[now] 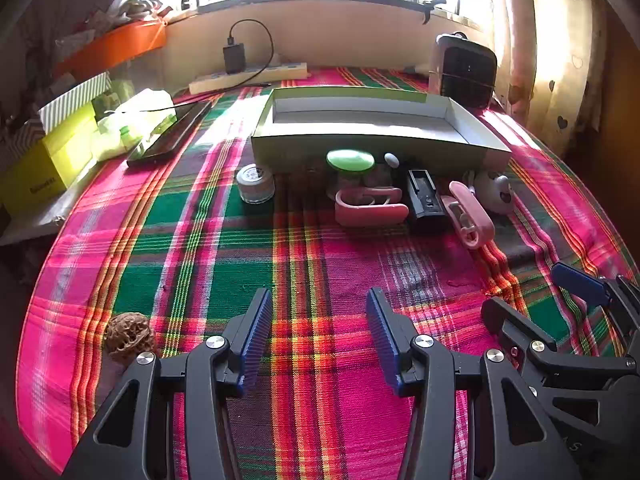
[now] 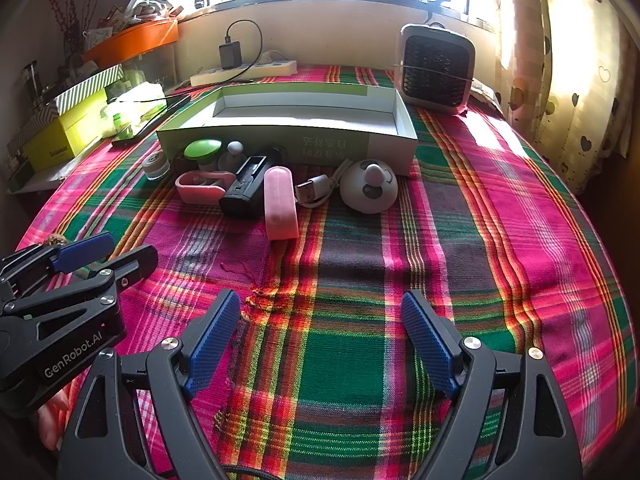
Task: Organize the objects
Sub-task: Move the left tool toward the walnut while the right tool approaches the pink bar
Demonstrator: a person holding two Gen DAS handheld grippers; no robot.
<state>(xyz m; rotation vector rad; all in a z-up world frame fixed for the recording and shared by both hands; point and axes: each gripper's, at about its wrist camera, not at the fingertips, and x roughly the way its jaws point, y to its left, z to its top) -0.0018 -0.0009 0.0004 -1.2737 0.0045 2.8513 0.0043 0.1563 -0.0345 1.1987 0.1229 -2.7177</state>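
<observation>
Left claw (image 1: 318,336) gapes empty; black charger (image 1: 425,200) lies lengthwise toward box (image 1: 360,142).

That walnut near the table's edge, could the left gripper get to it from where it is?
Probably yes. The walnut lies alone on the cloth just beside the left gripper, whose jaws are open and empty, nothing between.

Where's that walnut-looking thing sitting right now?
The walnut lies alone on the plaid cloth at the near left of the left wrist view, just left of the left gripper, far from the clutter by the open box.
</observation>
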